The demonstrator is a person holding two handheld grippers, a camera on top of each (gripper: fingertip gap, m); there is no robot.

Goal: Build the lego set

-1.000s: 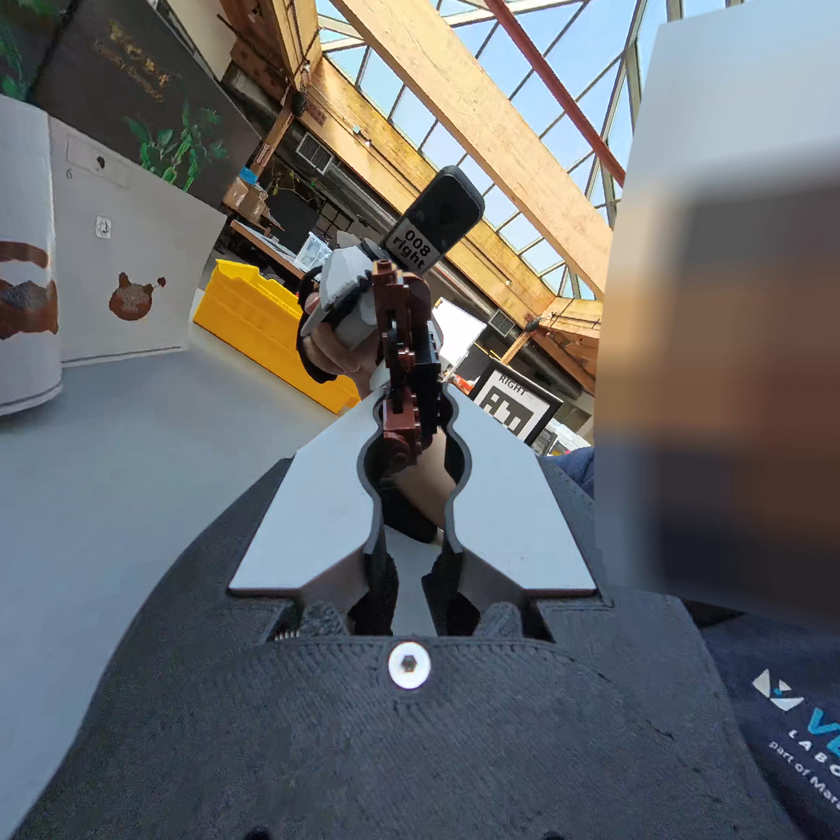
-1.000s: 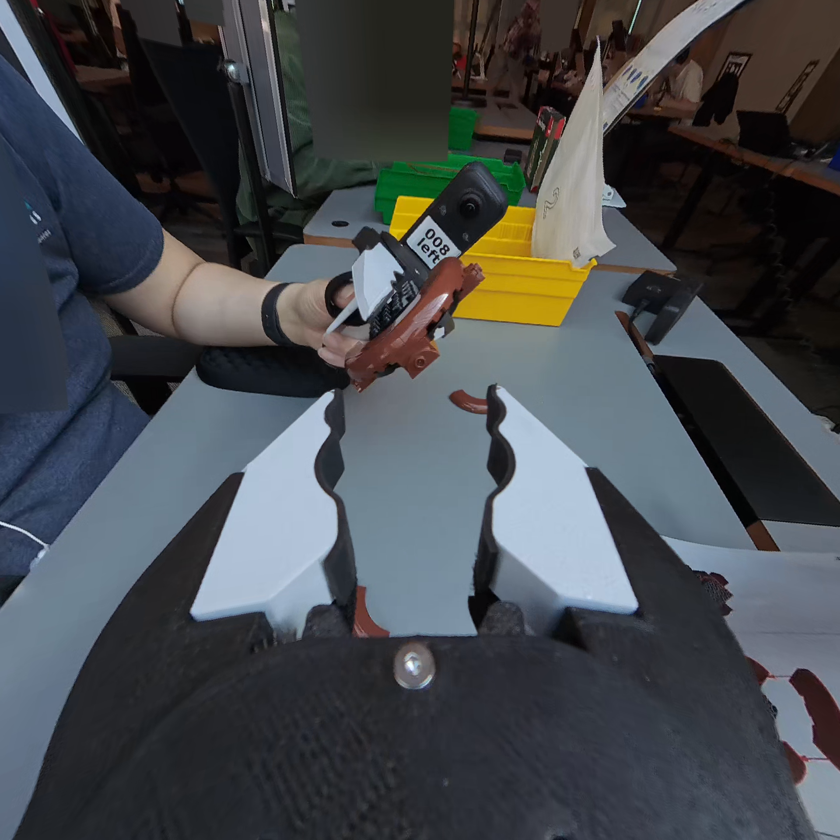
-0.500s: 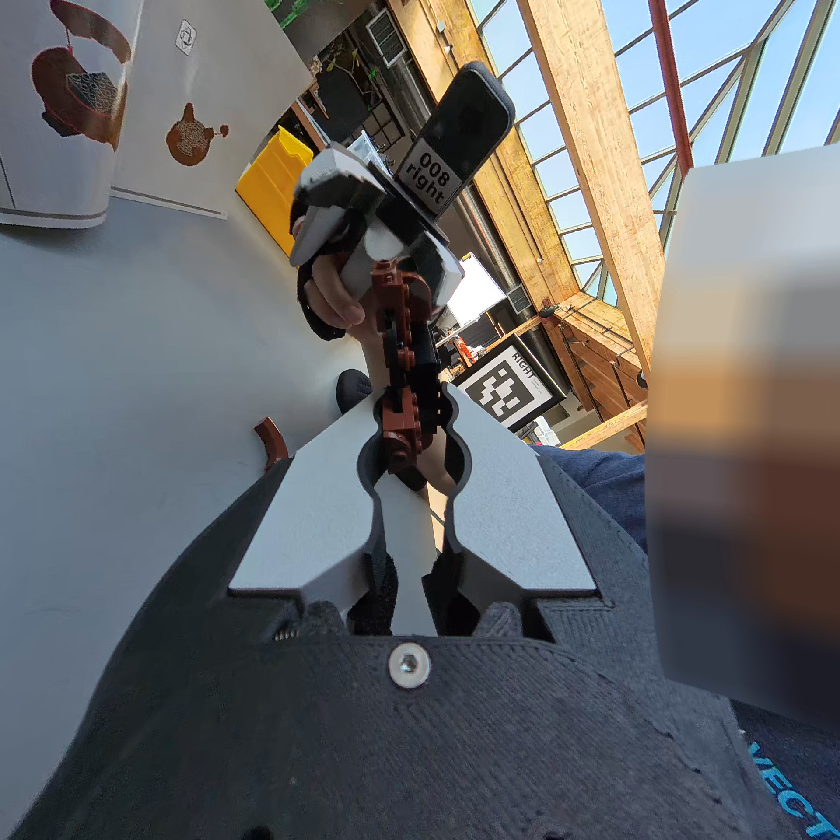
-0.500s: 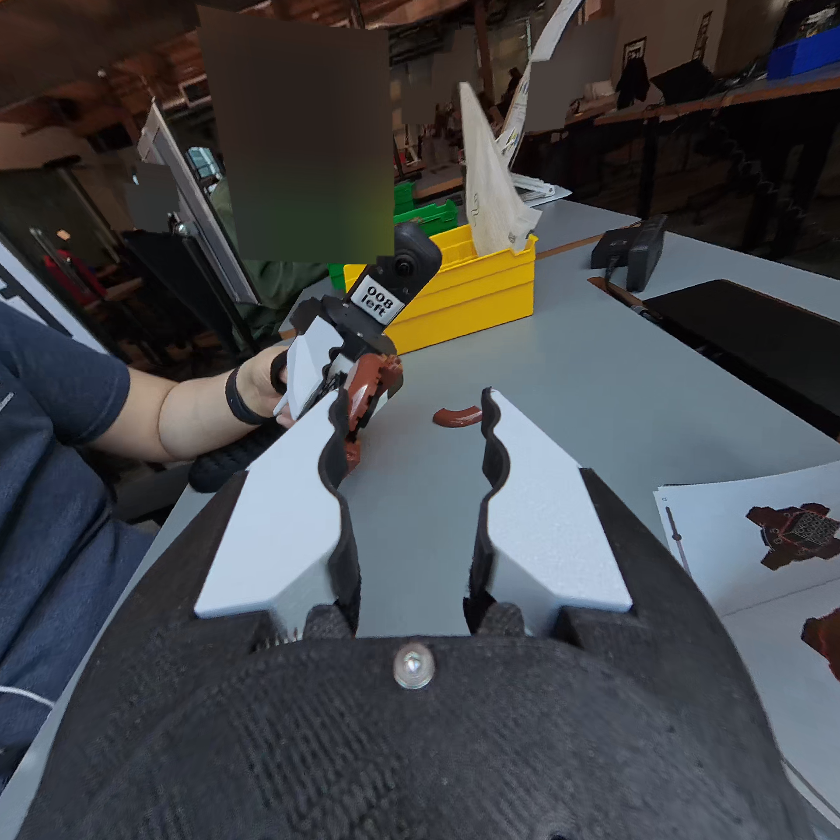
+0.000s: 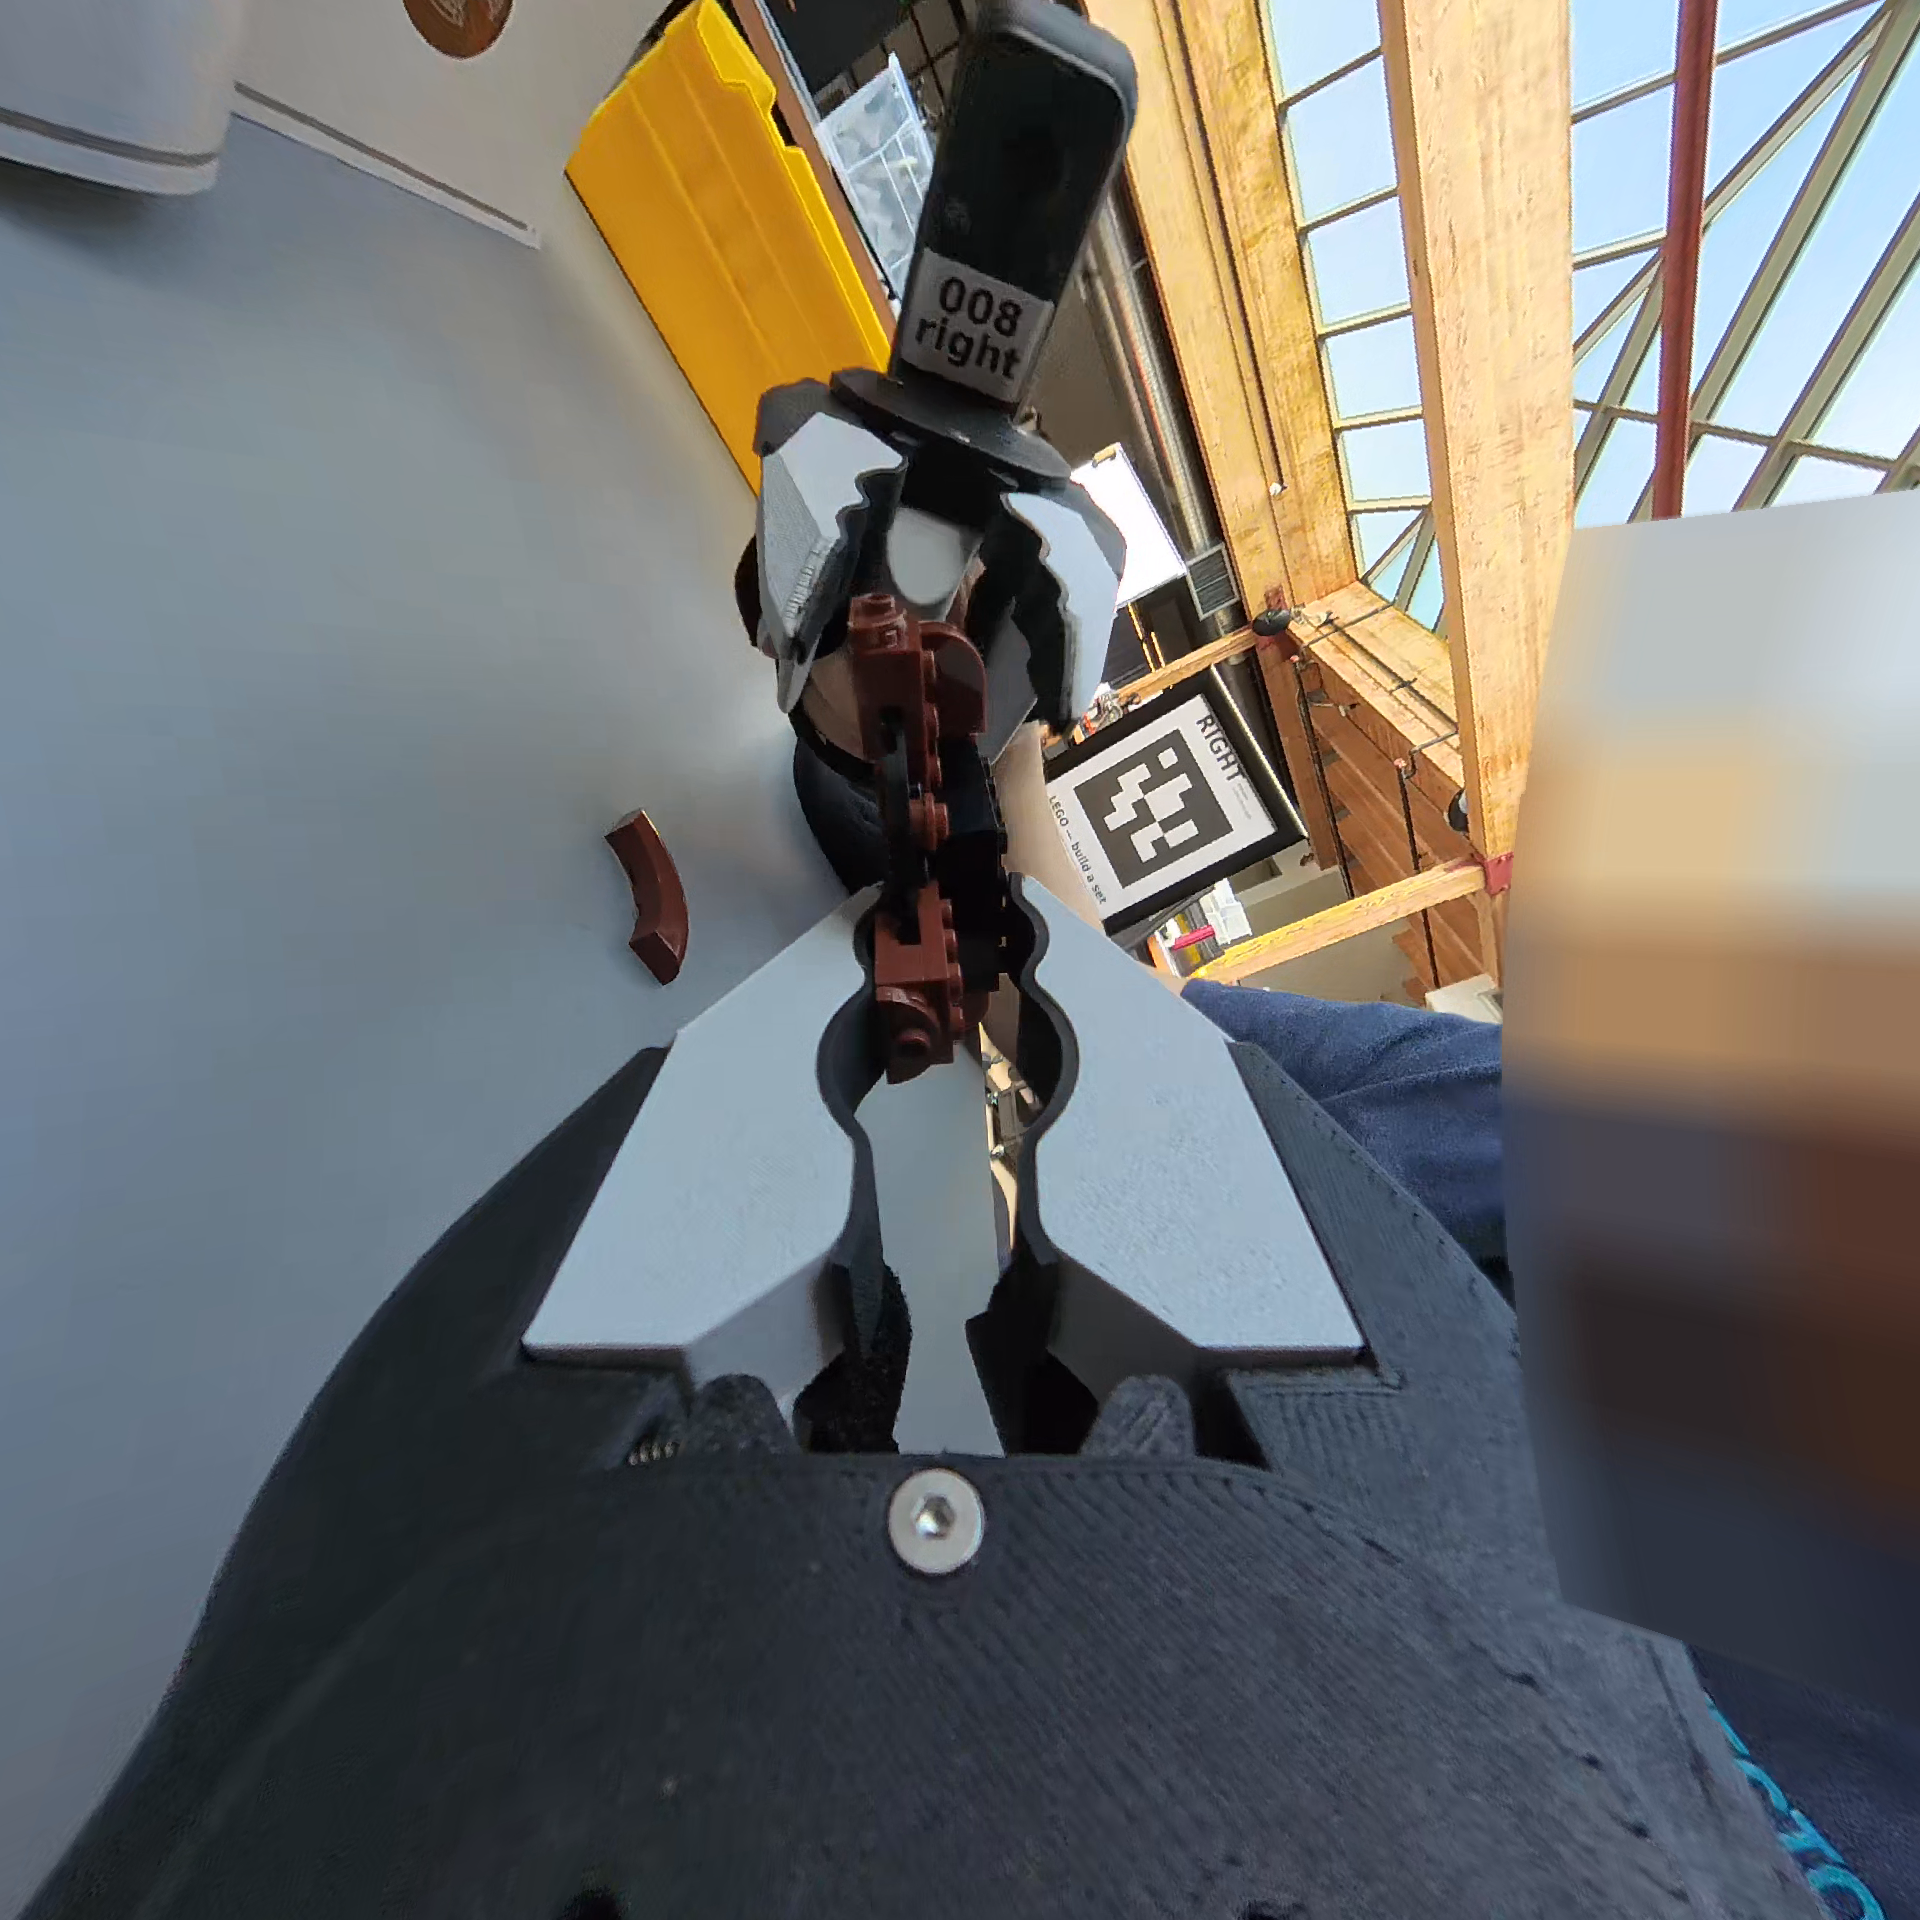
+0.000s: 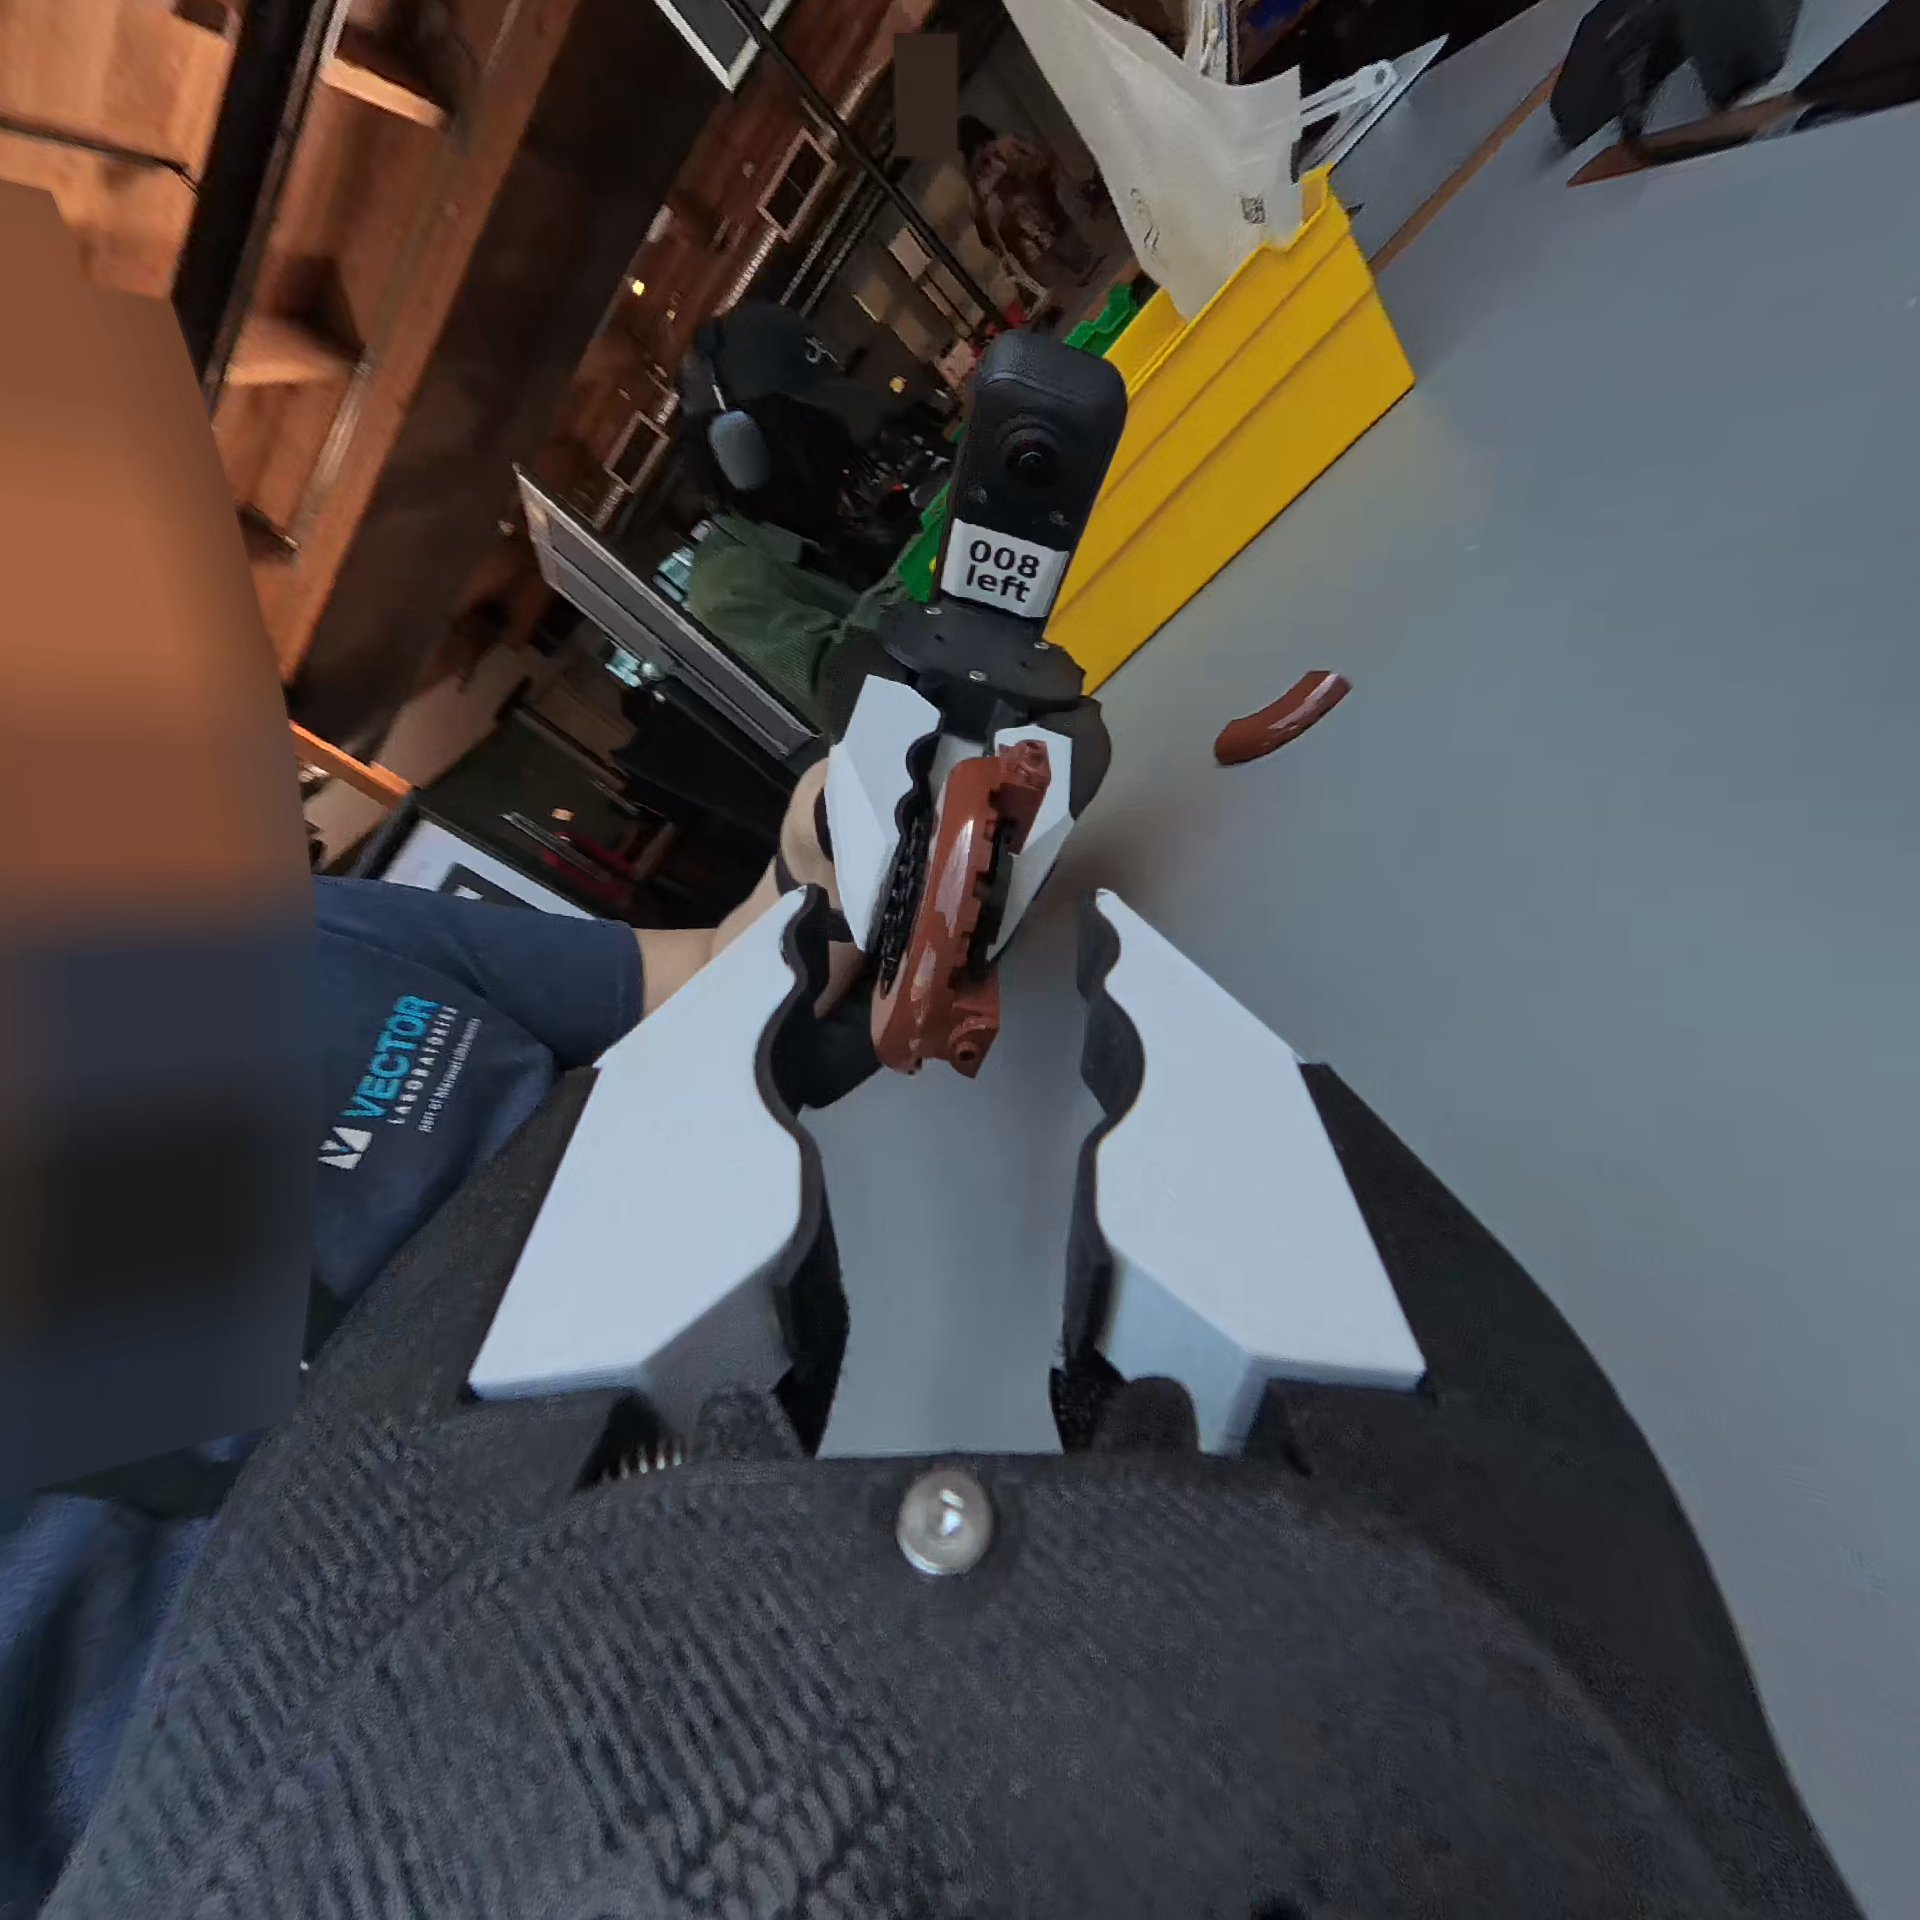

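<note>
My left gripper is shut on a brown and black lego assembly, held edge-on in the air above the grey table. My right gripper is open and faces it. The free end of the assembly reaches between the open right fingertips; I cannot tell whether they touch it. In the left wrist view the right gripper stands open around the assembly's far end. In the right wrist view the left gripper clamps it. A loose curved brown piece lies on the table, also seen in the right wrist view.
A yellow bin with a white bag stands at the table's far side; it also shows in the left wrist view. Instruction sheets lie on the table. A framed marker sign and the person's blue shirt are close by. My left and right fingertips are right by each other. The loose curved brown piece is about 11 cm from both grippers' fingertips.
Both grippers have rolled and come closer together. The open right gripper has moved up to the assembly, so its fingertips now flank the free end. The left grip is unchanged.
</note>
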